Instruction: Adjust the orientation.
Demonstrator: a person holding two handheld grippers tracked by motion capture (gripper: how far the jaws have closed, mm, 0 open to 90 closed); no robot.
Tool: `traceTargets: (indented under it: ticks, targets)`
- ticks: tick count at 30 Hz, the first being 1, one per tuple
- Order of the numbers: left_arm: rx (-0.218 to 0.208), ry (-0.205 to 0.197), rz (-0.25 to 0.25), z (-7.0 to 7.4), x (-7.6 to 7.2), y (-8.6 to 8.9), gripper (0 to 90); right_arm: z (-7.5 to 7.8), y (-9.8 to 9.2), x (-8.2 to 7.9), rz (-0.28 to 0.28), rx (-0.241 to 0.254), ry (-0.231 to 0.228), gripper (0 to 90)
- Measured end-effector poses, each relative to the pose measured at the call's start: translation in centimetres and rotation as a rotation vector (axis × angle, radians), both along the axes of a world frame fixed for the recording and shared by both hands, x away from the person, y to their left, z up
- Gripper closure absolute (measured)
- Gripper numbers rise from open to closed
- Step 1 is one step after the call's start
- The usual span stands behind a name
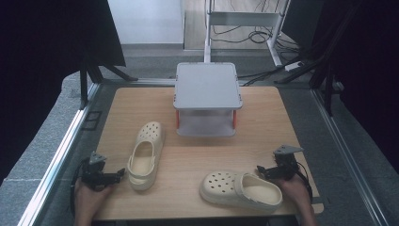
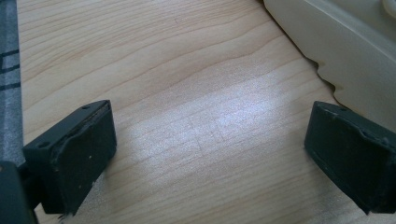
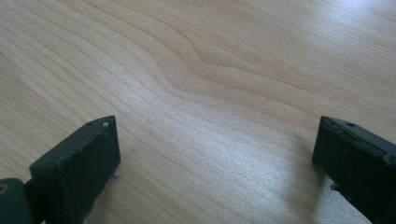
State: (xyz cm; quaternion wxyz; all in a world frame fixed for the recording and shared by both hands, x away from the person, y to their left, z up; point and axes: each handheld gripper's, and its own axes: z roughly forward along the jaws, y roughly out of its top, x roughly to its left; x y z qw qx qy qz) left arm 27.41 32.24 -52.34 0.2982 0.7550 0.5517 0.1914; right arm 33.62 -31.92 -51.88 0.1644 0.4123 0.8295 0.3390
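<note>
Two cream clogs lie on the wooden table (image 1: 197,155). One clog (image 1: 145,154) points away from me at the left of centre. The other clog (image 1: 242,188) lies crosswise near the front edge, toe to the left. My left gripper (image 1: 117,173) rests low at the front left, open, just left of the first clog's heel. In the left gripper view its fingers (image 2: 74,158) stand wide apart over bare wood, with the clog's side (image 2: 345,51) at the upper right. My right gripper (image 1: 261,169) is open just behind the second clog's heel; its pads (image 3: 77,168) frame bare wood.
A grey two-level stand (image 1: 207,96) with orange posts sits at the back centre of the table. Metal rails (image 1: 61,150) run along both sides. Black curtains and a frame with cables stand beyond the far edge.
</note>
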Motion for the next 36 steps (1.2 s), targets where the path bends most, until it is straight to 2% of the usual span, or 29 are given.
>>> traceTargets:
  ticks: [11, 18, 20, 28, 30, 32, 34, 36]
  targets:
    - [0.000, -0.001, 0.000, 0.0, 0.0, 0.0, 2.5, 0.0, 0.0, -0.1, -0.011, 0.000, -0.001, 0.8]
    - [0.000, -0.002, 0.002, 0.0, 0.0, 0.0, 2.9, 0.3, -0.2, -0.3, -0.013, 0.017, 0.001, 5.9]
    - [0.000, -0.002, 0.002, 0.0, 0.0, 0.0, 3.0, 0.8, -0.3, -0.4, -0.015, 0.034, -0.008, 6.0]
    - [0.001, -0.001, 0.004, 0.0, 0.0, 0.0, 3.2, 4.8, 0.6, -1.3, 0.027, 0.007, -0.031, 6.0]
    - [0.001, -0.001, 0.004, 0.0, 0.0, 0.0, 3.2, 5.2, 0.8, -1.4, 0.035, 0.007, -0.031, 6.2]
    - [0.002, -0.002, 0.005, 0.0, -0.1, 0.0, 3.3, 6.3, 1.6, -1.5, 0.069, 0.005, -0.033, 6.6]
    - [0.002, -0.002, 0.006, 0.0, -0.1, 0.0, 3.4, 6.7, 1.8, -1.6, 0.079, 0.005, -0.032, 6.9]
    - [0.001, -0.002, 0.006, 0.0, -0.1, 0.0, 3.5, 7.7, 2.6, -1.6, 0.101, 0.021, -0.026, 6.8]
